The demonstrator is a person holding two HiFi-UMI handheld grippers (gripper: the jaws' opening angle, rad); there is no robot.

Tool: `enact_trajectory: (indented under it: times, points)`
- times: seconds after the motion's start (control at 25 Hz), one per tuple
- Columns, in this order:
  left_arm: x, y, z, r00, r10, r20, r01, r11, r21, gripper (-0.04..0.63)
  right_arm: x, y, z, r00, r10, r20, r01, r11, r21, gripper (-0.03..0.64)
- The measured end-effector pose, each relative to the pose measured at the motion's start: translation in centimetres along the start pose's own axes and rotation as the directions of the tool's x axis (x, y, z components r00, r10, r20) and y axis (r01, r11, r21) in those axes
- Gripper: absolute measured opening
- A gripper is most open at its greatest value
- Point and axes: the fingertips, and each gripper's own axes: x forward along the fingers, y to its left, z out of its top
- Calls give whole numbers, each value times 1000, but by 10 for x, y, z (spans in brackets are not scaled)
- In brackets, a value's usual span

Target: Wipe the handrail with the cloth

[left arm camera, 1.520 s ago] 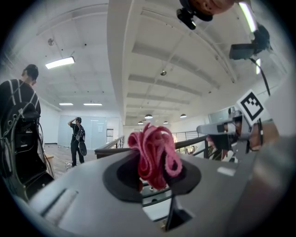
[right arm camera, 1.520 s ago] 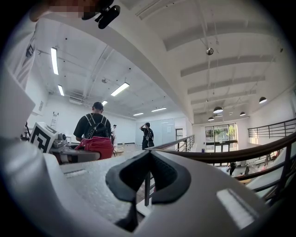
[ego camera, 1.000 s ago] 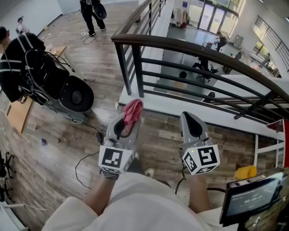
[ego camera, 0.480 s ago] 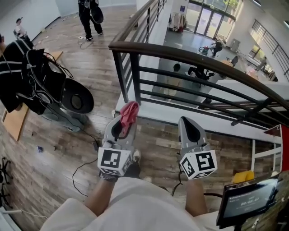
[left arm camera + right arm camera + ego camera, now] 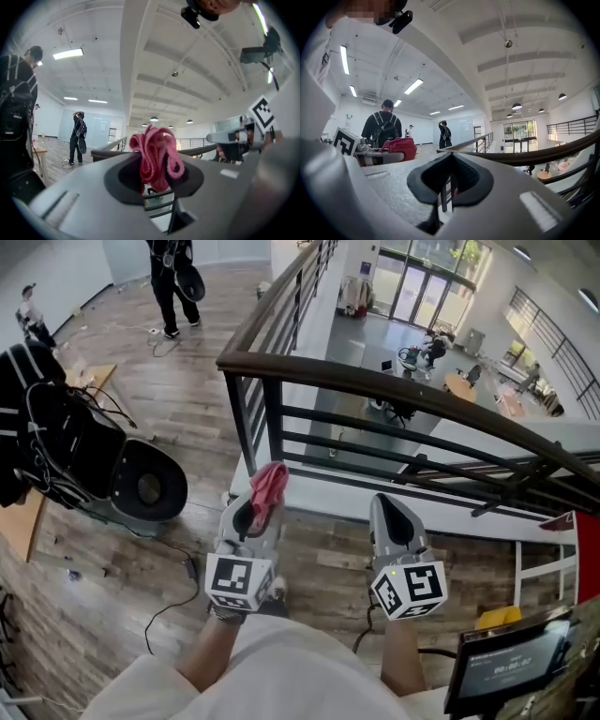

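Pink cloth (image 5: 157,159) — half-hidden, left hand-held gripper (image 5: 159,185)

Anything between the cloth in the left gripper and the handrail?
Nothing visible. The left gripper is shut on the pink cloth, held short of the dark handrail and not touching it, with only open air between them. The right gripper is off to the side, shut and empty.

Three views sharing one handrail (image 5: 394,390)
The head view looked steeply down past the left gripper (image 5: 262,498) and right gripper (image 5: 386,504) to it close ahead; each gripper view peered up along its own jaws, and all three caught the distant standing person (image 5: 173,277).
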Motion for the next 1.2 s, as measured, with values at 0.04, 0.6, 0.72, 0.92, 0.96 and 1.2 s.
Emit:
enact_trajectory:
  times: [0.04, 0.6, 0.72, 0.92, 0.96, 1.2]
  points:
    - [6, 4, 0, 1000, -5, 1, 5, 1000, -2, 118, 6, -2, 1, 1000, -7, 2, 7, 1000, 1, 2]
    - [67, 61, -5, 999, -42, -7, 42, 999, -14, 118, 83, -23, -6, 993, -111, -34, 114, 991, 64, 2]
    - [76, 69, -5, 999, -50, -10, 50, 999, -18, 118, 94, -23, -7, 992, -116, -44, 118, 991, 64, 2]
    - [92, 85, -13, 998, -62, -23, 61, 998, -30, 118, 112, -24, -12, 989, -135, -57, 138, 988, 66, 2]
    - [95, 86, -14, 997, -66, -26, 65, 997, -33, 118, 114, -26, -12, 988, -139, -61, 143, 988, 66, 2]
    - [96, 82, -12, 996, -80, -41, 78, 996, -43, 118, 107, -26, -9, 985, -152, -77, 157, 985, 73, 2]
